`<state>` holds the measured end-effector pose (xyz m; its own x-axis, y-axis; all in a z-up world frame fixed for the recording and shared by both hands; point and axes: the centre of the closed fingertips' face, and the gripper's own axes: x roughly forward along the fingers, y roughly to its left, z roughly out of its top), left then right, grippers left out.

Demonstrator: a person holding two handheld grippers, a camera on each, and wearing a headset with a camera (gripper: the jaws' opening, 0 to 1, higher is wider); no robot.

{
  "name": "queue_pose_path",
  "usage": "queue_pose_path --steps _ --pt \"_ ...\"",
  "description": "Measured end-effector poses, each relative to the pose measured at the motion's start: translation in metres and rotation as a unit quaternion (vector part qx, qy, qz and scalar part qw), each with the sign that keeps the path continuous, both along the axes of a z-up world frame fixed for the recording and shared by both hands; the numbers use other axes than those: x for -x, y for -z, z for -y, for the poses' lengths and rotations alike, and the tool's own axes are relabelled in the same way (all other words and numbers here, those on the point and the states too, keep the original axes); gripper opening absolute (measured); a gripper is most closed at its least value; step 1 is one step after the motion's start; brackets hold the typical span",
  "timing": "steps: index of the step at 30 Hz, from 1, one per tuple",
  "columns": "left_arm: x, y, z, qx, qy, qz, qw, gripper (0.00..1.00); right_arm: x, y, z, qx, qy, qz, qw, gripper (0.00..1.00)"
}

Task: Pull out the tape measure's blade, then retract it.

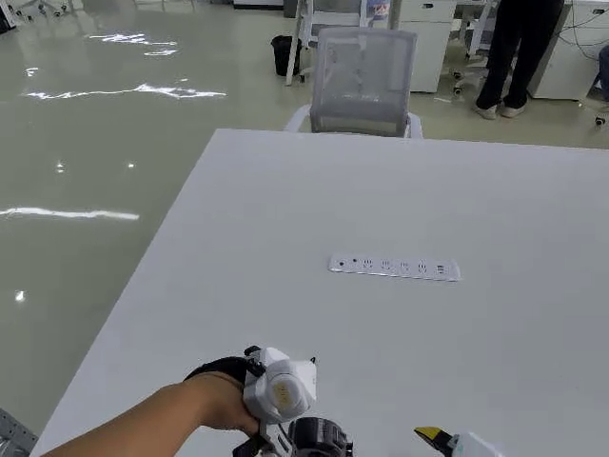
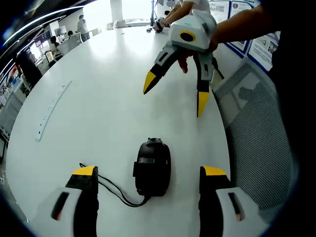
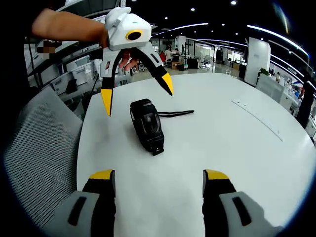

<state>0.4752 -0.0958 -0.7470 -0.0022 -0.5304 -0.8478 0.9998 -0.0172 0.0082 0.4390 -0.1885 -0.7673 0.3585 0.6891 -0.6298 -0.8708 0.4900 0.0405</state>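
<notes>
Nothing done yet: the tape measure point(image 3: 146, 124) lay untouched on the table point(image 1: 381, 190), no blade showing, between the left gripper point(image 3: 137, 94) and right gripper point(image 2: 175, 94), both spread wide and empty; pull-out and retraction both remained.

The black tape measure point(image 3: 146, 126) lies on the white table point(image 3: 232, 143), blade retracted, black strap point(image 3: 175, 113) trailing beside.
</notes>
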Motion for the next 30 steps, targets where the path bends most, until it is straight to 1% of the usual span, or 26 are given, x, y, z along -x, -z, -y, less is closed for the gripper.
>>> queue_pose_path --steps 5,7,11,15,18,19,20,21,22,23,26,30 --pt "0.000 0.007 0.002 -0.011 0.014 -0.004 0.9998 0.82 0.000 0.010 -0.013 0.016 -0.025 -0.004 0.9996 0.71" --pt "0.002 0.008 0.002 -0.018 0.019 -0.011 0.9996 0.80 0.000 0.012 -0.019 0.023 -0.037 -0.005 0.9990 0.70" --pt "0.004 0.014 0.003 -0.028 0.023 -0.021 0.9991 0.73 -0.004 0.015 -0.031 0.036 -0.060 -0.005 0.9976 0.69" --pt "0.007 0.022 0.002 -0.047 0.028 -0.025 0.9982 0.65 -0.009 0.018 -0.039 0.052 -0.084 0.000 0.9951 0.67" --pt "0.009 0.032 0.000 -0.076 0.033 -0.017 0.9964 0.62 -0.013 0.021 -0.044 0.067 -0.103 0.004 0.9924 0.63" --pt "0.010 0.034 0.000 -0.081 0.033 -0.017 0.9960 0.62 -0.014 0.021 -0.046 0.067 -0.106 0.002 0.9920 0.61" --pt "0.011 0.035 0.000 -0.083 0.033 -0.018 0.9958 0.62 -0.014 0.021 -0.047 0.065 -0.107 -0.003 0.9921 0.59" --pt "0.012 0.037 0.001 -0.085 0.033 -0.019 0.9956 0.61 -0.012 0.023 -0.050 0.062 -0.114 -0.015 0.9914 0.57" --pt "0.012 0.038 0.001 -0.086 0.032 -0.020 0.9956 0.61 -0.012 0.024 -0.050 0.065 -0.116 -0.019 0.9909 0.54" --pt "0.013 0.038 0.002 -0.086 0.032 -0.023 0.9956 0.61 -0.013 0.027 -0.051 0.071 -0.120 -0.019 0.9901 0.51" --pt "0.013 0.039 0.003 -0.082 0.032 -0.026 0.9958 0.59 -0.014 0.031 -0.053 0.077 -0.126 -0.023 0.9888 0.49" --pt "0.013 0.040 0.005 -0.081 0.034 -0.029 0.9957 0.53 -0.014 0.035 -0.054 0.081 -0.133 -0.029 0.9874 0.44"
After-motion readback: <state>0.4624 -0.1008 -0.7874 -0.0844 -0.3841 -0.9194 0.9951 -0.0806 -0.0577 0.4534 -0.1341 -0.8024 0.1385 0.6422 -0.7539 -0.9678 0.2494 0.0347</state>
